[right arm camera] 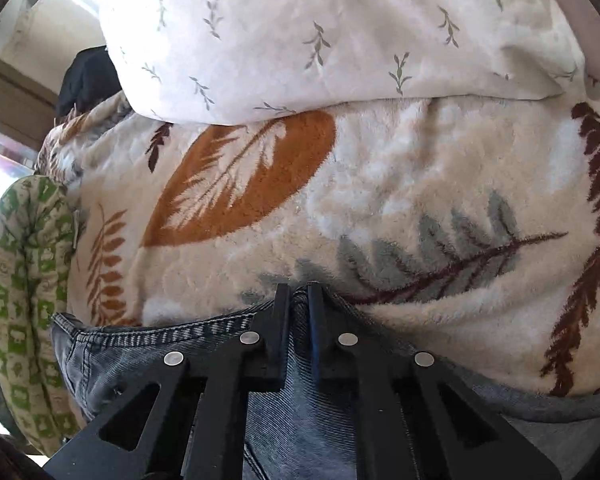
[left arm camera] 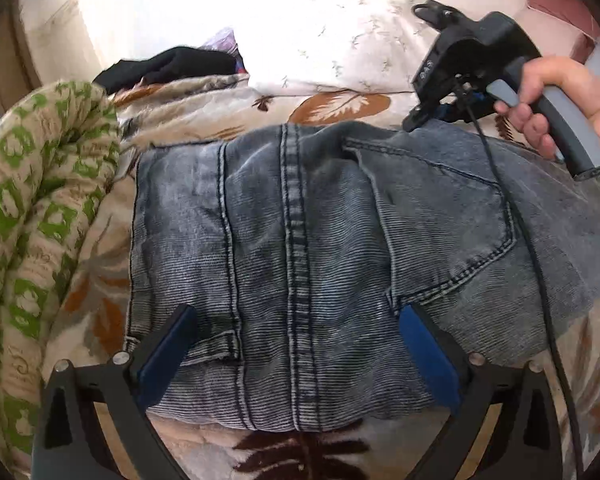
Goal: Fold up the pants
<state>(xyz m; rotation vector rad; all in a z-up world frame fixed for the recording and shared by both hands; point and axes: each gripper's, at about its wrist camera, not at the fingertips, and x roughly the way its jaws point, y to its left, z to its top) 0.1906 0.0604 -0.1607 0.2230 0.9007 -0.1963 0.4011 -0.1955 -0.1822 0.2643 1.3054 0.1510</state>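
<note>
- On the bed, the right gripper [right arm camera: 298, 300] pinches the jeans' [left arm camera: 300, 240] far edge (seemingly mid-fold).
- Left gripper [left arm camera: 296, 320] spread wide above the denim.
- Next: draw the edge across.

Faded grey-blue jeans [left arm camera: 300, 240] lie on a cream blanket [right arm camera: 420, 168] patterned with orange, maroon and grey leaves.

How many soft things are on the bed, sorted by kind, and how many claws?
Jeans: 1
Blankets: 2, leaf-print and green-patterned
Pillows: 1
Black clothes: 1
Claws: 2, left claw and right claw
Total: 7
</note>
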